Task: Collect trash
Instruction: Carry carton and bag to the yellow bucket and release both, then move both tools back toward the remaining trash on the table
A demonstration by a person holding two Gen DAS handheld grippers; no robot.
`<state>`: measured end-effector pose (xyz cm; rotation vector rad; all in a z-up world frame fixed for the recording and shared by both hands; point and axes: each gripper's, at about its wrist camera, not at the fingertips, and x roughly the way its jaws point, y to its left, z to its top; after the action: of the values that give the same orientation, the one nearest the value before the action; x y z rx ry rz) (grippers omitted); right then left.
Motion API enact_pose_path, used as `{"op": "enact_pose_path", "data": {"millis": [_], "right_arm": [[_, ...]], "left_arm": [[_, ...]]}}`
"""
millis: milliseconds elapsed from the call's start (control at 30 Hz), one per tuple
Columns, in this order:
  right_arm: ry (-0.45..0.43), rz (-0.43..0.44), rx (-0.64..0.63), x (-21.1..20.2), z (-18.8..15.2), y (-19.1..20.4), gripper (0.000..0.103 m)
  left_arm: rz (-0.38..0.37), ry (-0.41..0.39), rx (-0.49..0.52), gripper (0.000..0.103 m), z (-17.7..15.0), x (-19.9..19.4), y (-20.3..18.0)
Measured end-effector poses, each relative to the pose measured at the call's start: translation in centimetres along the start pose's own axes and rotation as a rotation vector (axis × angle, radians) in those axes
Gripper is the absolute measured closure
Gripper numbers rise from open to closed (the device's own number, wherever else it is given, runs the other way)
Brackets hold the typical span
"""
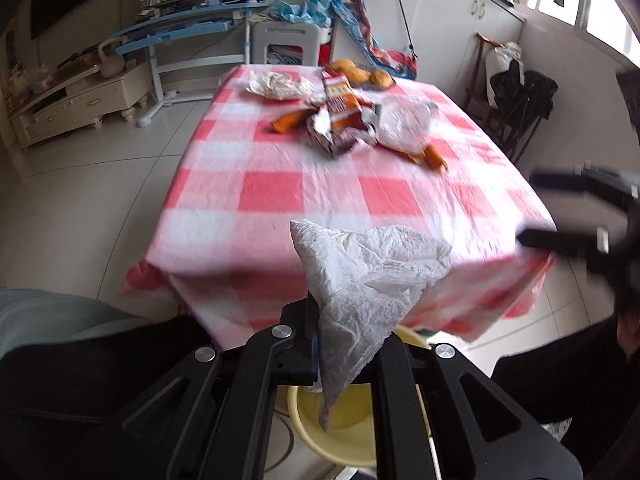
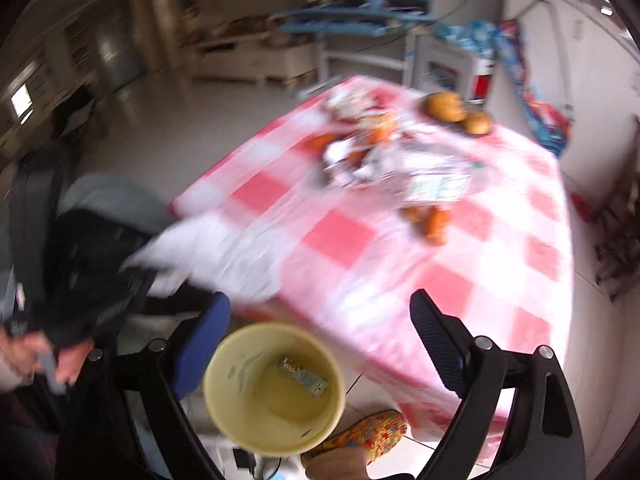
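A crumpled white paper towel (image 1: 362, 292) is pinched in the jaws of the left gripper (image 1: 344, 344), which are pressed together on its lower part; the sheet stands up from them in a wrinkled triangle, and a loose tail hangs down below them. It is held in the air off the near edge of the counter, above a round pale yellow plastic bucket (image 1: 344, 416) that stands on the tiled floor (image 1: 100, 200). In the right wrist view the towel (image 2: 200, 248) shows as a white blur at the counter's near left corner. The bucket (image 2: 240, 400) lies open below the right gripper (image 2: 320, 320), and a small printed wrapper (image 2: 303, 376) rests on its bottom. The right gripper's jaws are spread wide, one blue pad and one black pad apart on either side of the bucket's mouth, with nothing between them.

The counter wears a red and white checked tablecloth (image 1: 272, 192). Toward its far half lies the rest of the trash: an orange and silver snack packet torn open (image 1: 340, 116), a crumpled clear plastic bag (image 1: 406, 124) just beside it, an orange peel strip (image 1: 290, 122) to the left, another orange scrap (image 1: 432, 156) near the bag, and a wad of white paper (image 1: 280, 84) further back. Some round orange fruit (image 1: 360, 72) sits at the far edge.

A foot in a colourful patterned slipper (image 2: 368, 432) rests on the floor by the bucket
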<state>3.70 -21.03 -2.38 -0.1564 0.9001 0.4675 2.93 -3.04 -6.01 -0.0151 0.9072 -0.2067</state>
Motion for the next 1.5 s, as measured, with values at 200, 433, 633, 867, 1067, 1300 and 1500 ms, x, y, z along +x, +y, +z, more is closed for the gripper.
{"op": "enact_pose_path", "data": {"millis": [200, 433, 633, 867, 1067, 1300, 1500], "right_arm": [[-0.111, -0.114, 0.107, -2.5, 0.9, -1.3, 0.010], [-0.200, -0.154, 0.150, -4.5, 2.0, -3.1, 0.008], [-0.254, -0.207, 0.147, -5.5, 2.3, -2.9, 0.008], [-0.272, -0.242, 0.135, -5.5, 2.3, -2.7, 0.008], [-0.291, -0.248, 0.138, -5.6, 2.2, -2.7, 0.008], [-0.288, -0.252, 0.133, -5.5, 2.2, -2.7, 0.008], [-0.288, -0.254, 0.130, -5.5, 2.2, -2.6, 0.008]], "left_arm": [[-0.029, 0.141, 0.154, 0.097, -4.0, 1.3, -4.0], [0.039, 0.315, 0.401, 0.057, -8.1, 4.7, -8.4], [0.021, 0.147, 0.322, 0.031, -6.0, 2.3, -7.7], [0.177, -0.002, 0.201, 0.026, -3.9, 1.4, -5.2], [0.214, -0.025, 0.140, 0.025, -3.2, 1.3, -3.9], [0.231, -0.022, 0.104, 0.024, -3.4, 1.6, -3.3], [0.253, -0.014, 0.074, 0.024, -3.3, 1.9, -2.7]]}}
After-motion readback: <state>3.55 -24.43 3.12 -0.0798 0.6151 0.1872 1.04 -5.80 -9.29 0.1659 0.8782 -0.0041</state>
